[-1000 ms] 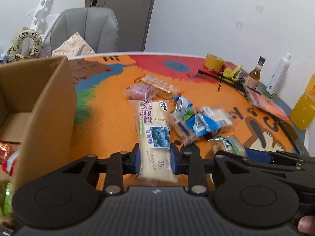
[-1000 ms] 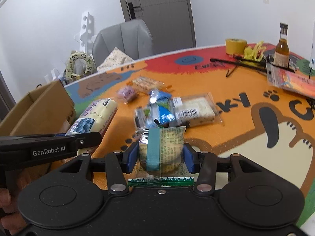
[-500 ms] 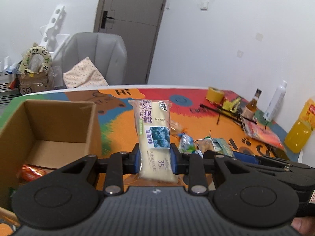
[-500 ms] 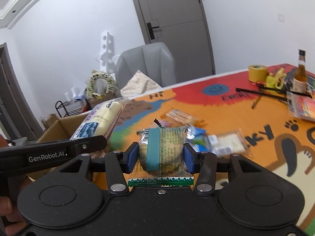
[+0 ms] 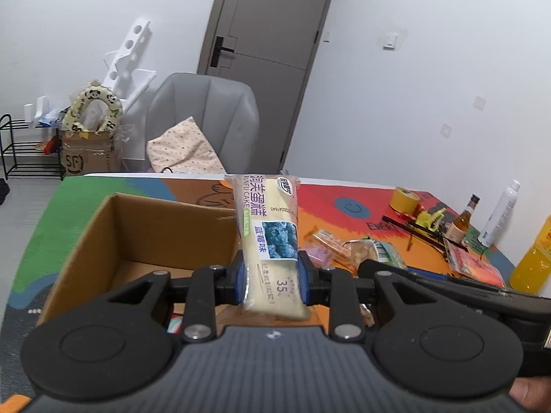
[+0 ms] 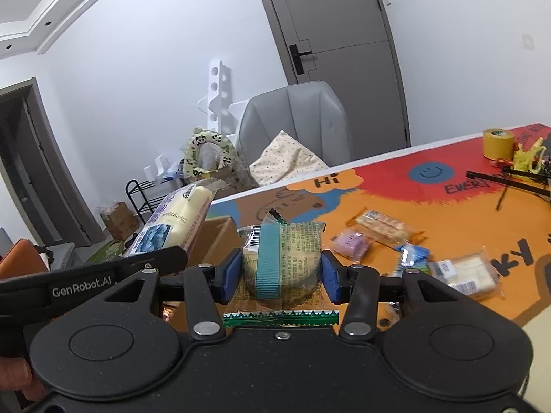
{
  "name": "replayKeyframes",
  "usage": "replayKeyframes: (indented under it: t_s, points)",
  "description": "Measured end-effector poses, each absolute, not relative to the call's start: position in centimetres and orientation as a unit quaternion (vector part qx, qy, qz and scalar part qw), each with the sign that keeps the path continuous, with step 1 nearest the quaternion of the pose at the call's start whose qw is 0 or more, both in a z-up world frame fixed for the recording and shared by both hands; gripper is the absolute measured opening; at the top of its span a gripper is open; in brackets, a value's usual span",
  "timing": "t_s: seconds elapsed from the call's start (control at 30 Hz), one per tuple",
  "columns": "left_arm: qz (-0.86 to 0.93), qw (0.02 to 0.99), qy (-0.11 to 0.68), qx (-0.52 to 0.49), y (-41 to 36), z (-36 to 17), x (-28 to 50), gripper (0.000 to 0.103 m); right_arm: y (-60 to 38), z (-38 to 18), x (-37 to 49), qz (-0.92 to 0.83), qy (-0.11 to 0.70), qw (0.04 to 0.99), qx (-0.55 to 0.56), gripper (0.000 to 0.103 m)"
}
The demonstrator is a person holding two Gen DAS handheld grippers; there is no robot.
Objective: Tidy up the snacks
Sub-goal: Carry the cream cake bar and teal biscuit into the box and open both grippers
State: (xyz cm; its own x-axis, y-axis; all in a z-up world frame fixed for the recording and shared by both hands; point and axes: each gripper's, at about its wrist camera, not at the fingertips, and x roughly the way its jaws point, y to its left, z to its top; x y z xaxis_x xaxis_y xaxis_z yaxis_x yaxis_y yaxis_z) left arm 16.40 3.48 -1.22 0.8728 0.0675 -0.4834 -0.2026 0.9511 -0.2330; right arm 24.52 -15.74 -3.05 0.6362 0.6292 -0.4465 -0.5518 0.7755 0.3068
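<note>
The left gripper (image 5: 271, 277) is squeezing a long cake pack (image 5: 267, 237) up over the cardboard box (image 5: 148, 230). The right gripper (image 6: 280, 275) is squeezing a round green snack pack (image 6: 282, 258) above the bright table (image 6: 430, 213), where more snacks (image 6: 378, 225) are lying.

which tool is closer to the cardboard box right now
Left. The left tool, gripping the blueberry cake pack, sits right at the cardboard box by its right wall. The right tool, holding the green-banded snack pack, is on the far side of the left one, farther from the box.
</note>
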Motion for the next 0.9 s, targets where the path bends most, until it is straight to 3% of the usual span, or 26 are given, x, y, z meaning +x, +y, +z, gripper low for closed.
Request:
replayKeyframes:
  t_s: [0.57,0.9]
  points:
    - [0.127,0.944,0.265,-0.148,10.4,-2.3,14.5,0.032,-10.0,-1.7,23.0,0.362,0.264,0.893,0.048,0.046]
    - [0.133,0.942,0.25,-0.178,12.9,-1.4,12.6,0.054,-7.4,-1.5,22.1,0.378,0.275,0.883,0.045,0.046]
